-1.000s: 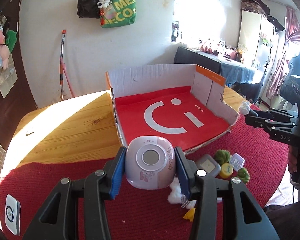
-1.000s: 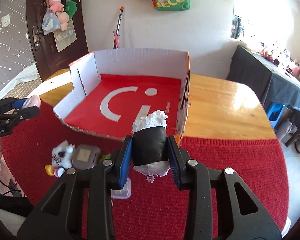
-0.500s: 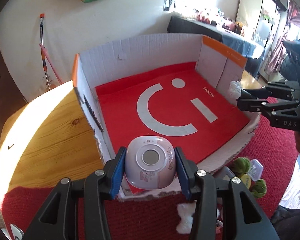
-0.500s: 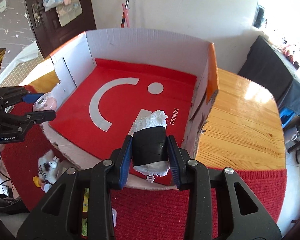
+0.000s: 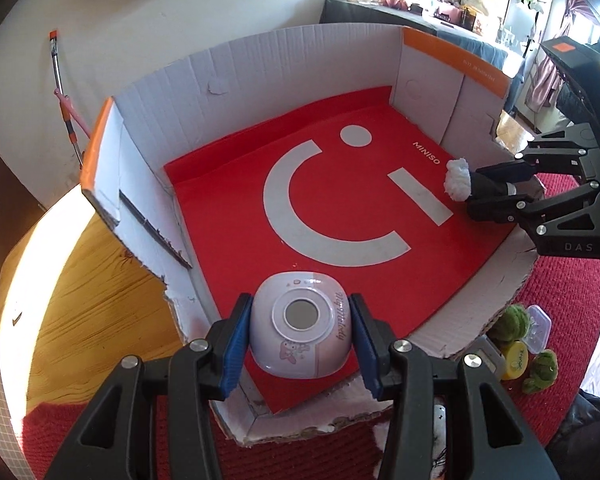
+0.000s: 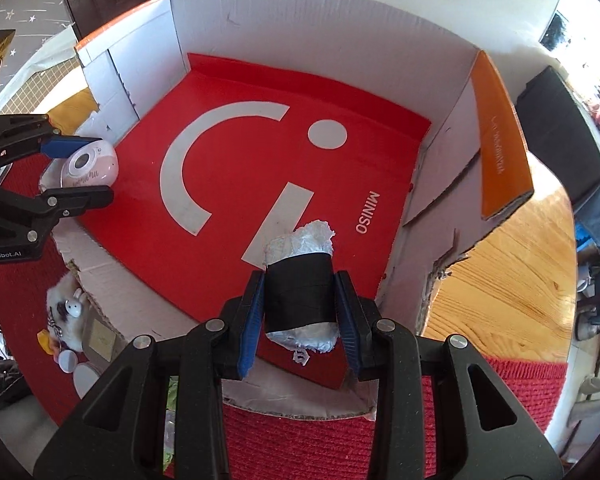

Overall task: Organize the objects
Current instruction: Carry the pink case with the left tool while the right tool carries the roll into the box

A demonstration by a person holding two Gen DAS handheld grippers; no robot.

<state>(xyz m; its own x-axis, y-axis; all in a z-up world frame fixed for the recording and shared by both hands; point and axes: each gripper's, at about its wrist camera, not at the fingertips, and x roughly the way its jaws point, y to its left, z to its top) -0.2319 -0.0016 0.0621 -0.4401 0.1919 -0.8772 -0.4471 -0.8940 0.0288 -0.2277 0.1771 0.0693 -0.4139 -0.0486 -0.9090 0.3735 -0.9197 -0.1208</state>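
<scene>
Both my tongs have swung in over the open white cardboard box with the red printed floor (image 5: 228, 184), from the red knitted mat (image 6: 300, 432) on the wooden counter (image 5: 84, 304). My left tongs (image 5: 302, 332) pinch a rounded pink-and-white plastic case (image 5: 302, 334) above the box's near-left corner. My right tongs (image 6: 300, 312) clamp a white plush roll wrapped in a black band (image 6: 300, 292) over the near-right side, its long axis running along the fingers. Each load hangs directly above bare red floor, so I judge the drop is straight down.
</scene>
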